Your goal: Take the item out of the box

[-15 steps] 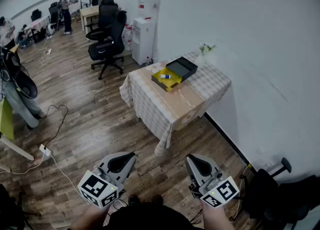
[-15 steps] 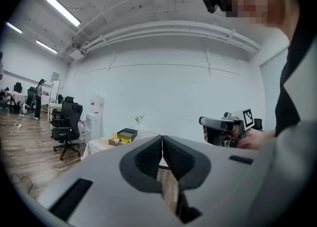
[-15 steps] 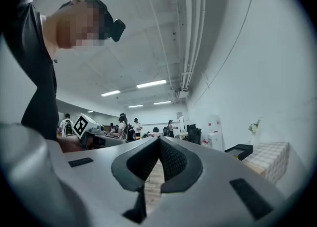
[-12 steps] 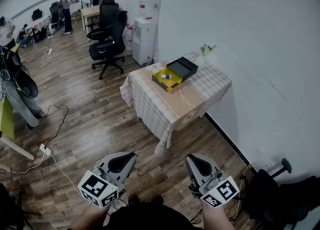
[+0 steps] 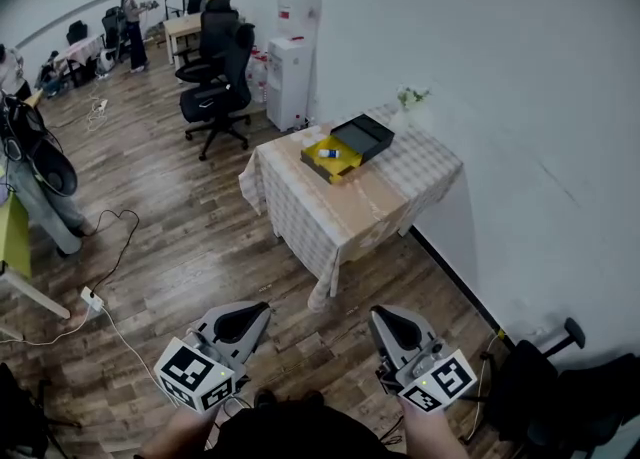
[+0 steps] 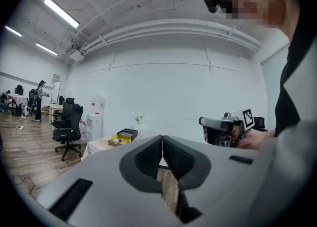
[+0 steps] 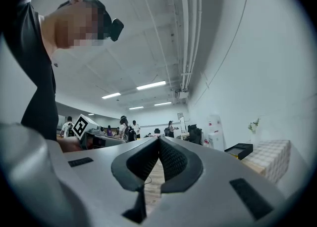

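left tool (image 5: pixel 258 310) and right tool (image 5: pixel 379 314) both have jaws pressed together, empty. the item (image 5: pixel 330 153) lies in the open box (image 5: pixel 346 165) on the table (image 5: pixel 372 205), well ahead, roughly between them; neither looks nearer.

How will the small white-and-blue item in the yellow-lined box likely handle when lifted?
The item looks small within its box, so probably light. It seems elongated and lying flat, so it may roll if nudged. Too distant to judge slipperiness.
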